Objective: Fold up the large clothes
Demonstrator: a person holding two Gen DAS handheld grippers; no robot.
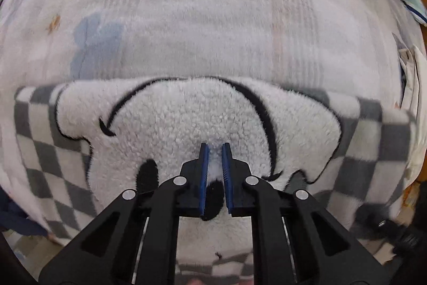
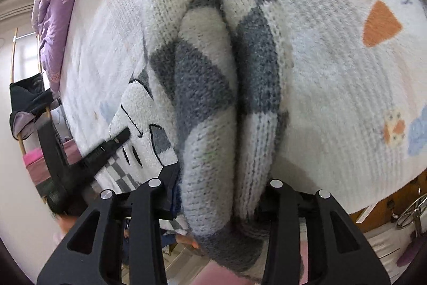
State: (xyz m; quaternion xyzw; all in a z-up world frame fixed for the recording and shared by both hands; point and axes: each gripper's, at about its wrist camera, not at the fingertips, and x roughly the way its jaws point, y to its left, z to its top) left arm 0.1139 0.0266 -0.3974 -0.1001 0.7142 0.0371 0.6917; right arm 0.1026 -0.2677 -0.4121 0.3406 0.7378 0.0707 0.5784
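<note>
We see the checkered sweater (image 1: 186, 124) lying on the bed (image 1: 213, 18) — left gripper (image 1: 214, 148) nearly closed, pinching its fleecy white patch, right gripper (image 2: 221, 194) clamped on a bunched fold.

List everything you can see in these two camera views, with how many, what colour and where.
sweater: one, grey and white checks, fluffy white cartoon patch, on the bed; a bunched part in the right gripper.
blanket: one, white with orange and blue motifs, covering the bed.
quilt: one, lilac-pink, far edge of bed.
dark clothes: a few, hung beside the bed.
left gripper: black, blue pads, nearly shut on the fluffy patch.
right gripper: black, shut on the sweater.
</note>
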